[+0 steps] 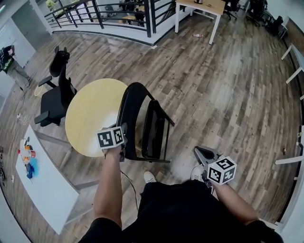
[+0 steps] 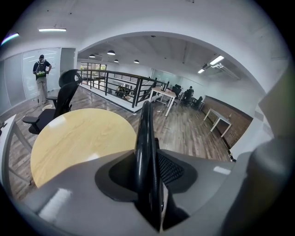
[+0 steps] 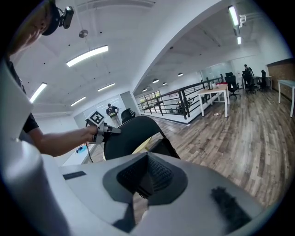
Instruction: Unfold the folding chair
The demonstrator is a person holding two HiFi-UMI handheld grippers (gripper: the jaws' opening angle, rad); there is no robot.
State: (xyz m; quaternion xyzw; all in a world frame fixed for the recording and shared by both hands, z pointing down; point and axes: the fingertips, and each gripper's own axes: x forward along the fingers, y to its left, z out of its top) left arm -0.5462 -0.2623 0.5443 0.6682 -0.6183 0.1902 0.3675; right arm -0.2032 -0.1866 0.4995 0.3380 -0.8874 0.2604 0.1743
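Two grippers: one is working the chair, the other is idling.
Right gripper (image 1: 199, 153): nearest the body, it is hanging clenched on nothing. It is well apart from the chair, off to the chair's right.
Left gripper (image 1: 122, 142): it is grasping the chair by the edge of the back. The black rim is running straight up between the jaws, and the pads appear to be pressing on it.
Chair (image 1: 135, 94): it is standing on the floor (image 1: 213, 95) just ahead of the person's feet, between the two grippers and just beside the table.
Back (image 1: 124, 114): it is rising near upright and is being held at its left edge.
Seat (image 1: 154, 124): it is standing steeply on edge close beside the back, not lying level.
Done: the chair is being kept upright and one grip is in place. Only a narrow gap is showing between back and seat, so the opening is at most begun.
Left: by judgement, the seat is waiting to be swung down level and the legs spread until the frame is sitting firm. The free right gripper is looking like the one to take the seat's front edge.
Table (image 1: 88, 116): round and yellow, it is standing just beyond the chair's left side and may be limiting room there.
Office chair (image 1: 54, 97): it is standing beyond the table.
Railing (image 1: 99, 14): it is running along the far edge of the floor.
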